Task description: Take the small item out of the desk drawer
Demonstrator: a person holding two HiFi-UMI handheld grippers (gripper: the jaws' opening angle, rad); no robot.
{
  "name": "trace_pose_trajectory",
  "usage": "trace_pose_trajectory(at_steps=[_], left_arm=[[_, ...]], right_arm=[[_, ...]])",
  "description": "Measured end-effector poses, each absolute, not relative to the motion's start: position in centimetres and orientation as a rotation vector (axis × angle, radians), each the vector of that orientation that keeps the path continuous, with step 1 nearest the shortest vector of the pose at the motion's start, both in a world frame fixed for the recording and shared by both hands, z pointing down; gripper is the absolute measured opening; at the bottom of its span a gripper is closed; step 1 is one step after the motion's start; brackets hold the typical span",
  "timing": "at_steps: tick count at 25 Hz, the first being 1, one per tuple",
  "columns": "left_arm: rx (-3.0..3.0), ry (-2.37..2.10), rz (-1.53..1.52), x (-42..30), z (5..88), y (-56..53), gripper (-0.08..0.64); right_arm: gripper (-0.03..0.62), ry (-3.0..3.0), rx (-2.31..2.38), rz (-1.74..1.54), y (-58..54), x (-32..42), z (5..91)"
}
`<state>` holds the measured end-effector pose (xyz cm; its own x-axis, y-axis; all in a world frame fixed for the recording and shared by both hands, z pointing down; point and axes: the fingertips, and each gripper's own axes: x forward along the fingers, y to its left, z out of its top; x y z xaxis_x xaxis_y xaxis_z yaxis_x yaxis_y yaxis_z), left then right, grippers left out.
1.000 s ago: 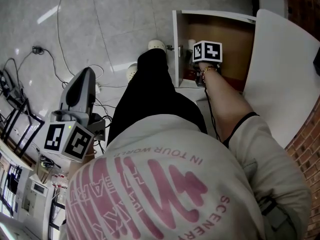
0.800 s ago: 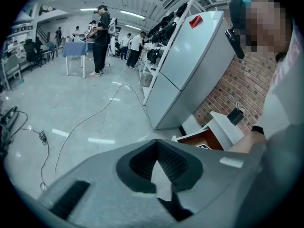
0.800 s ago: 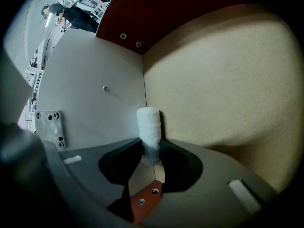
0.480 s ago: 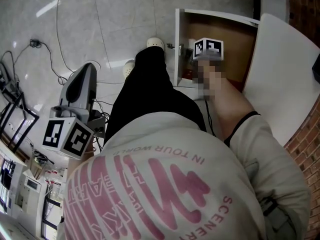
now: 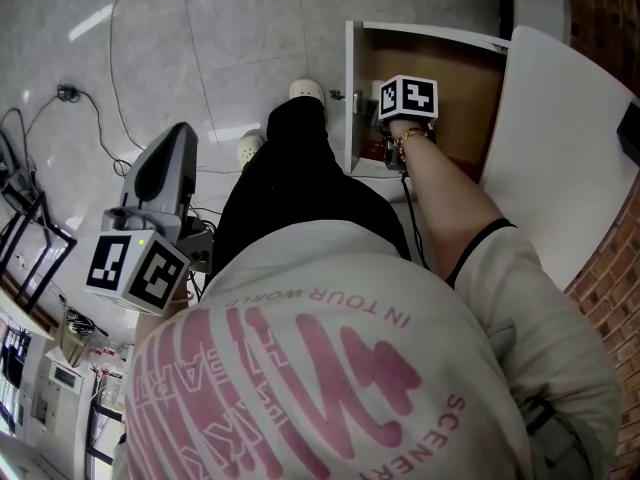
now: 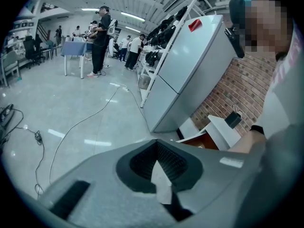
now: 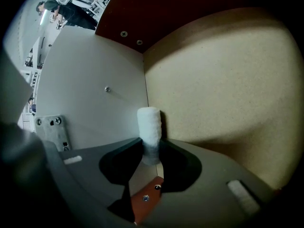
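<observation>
The small item is a white roll, fuzzy and cylinder-shaped, and it sits inside the drawer, right at the seam where the white side wall meets the tan bottom. Its near end is tucked between the jaws of the right gripper. The jaws have just been closing, and they now press on that end from both sides, while the rest of the roll sticks out past the tips. Below the roll, the gap between the jaws shows a brown strip with two screws in it. A metal bracket is fixed to the side wall off to the left.

In the head view the right gripper's marker cube is down in the open drawer, with the person's bare forearm reaching in after it. The white table lies just to the right of the drawer.

The left gripper is held well away, out over the grey floor by the person's left side. Its jaws are together with nothing in them. Cables trail loosely across the floor
</observation>
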<state>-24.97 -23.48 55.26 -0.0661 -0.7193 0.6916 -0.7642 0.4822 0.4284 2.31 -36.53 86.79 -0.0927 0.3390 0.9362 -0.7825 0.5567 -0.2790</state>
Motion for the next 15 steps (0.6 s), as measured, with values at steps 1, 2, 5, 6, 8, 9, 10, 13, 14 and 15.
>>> trace_pose_trajectory(at_steps=[1, 2, 5, 6, 8, 9, 10, 13, 14, 15], left_arm=[[1.257, -1.799, 0.060, -25.0, 55.1, -23.5, 0.006], [1.261, -1.798, 0.059, -25.1, 55.0, -23.4, 0.006], [1.278, -1.797, 0.049, -25.4, 54.6, -23.4, 0.006], [1.284, -1.797, 0.045, -25.4, 54.5, -23.4, 0.006], [1.295, -1.798, 0.039, -25.4, 54.3, -23.3, 0.006], [1.300, -1.798, 0.036, -25.4, 54.2, -23.1, 0.006], [1.305, -1.798, 0.032, -25.4, 54.0, -23.0, 0.006], [1.314, -1.801, 0.022, -25.6, 53.6, -22.4, 0.006], [1.314, -1.803, 0.018, -25.8, 53.5, -22.1, 0.006], [1.314, -1.807, 0.015, -26.0, 53.5, -21.8, 0.006]], right_arm=[[0.124, -1.364, 0.417, 0.979, -36.5, 2.3, 86.7], [0.124, -1.364, 0.418, 0.973, -36.4, 2.3, 86.5], [0.121, -1.365, 0.433, 0.949, -36.3, 2.2, 86.0], [0.121, -1.366, 0.435, 0.943, -36.3, 2.1, 85.9], [0.120, -1.371, 0.439, 0.941, -36.2, 1.9, 85.5], [0.120, -1.375, 0.443, 0.943, -36.1, 1.8, 85.3], [0.120, -1.379, 0.448, 0.942, -36.1, 1.8, 85.0], [0.120, -1.386, 0.476, 0.939, -36.0, 1.7, 84.2], [0.120, -1.386, 0.494, 0.942, -36.0, 1.5, 84.0], [0.120, -1.387, 0.510, 0.943, -35.9, 1.4, 83.8]])
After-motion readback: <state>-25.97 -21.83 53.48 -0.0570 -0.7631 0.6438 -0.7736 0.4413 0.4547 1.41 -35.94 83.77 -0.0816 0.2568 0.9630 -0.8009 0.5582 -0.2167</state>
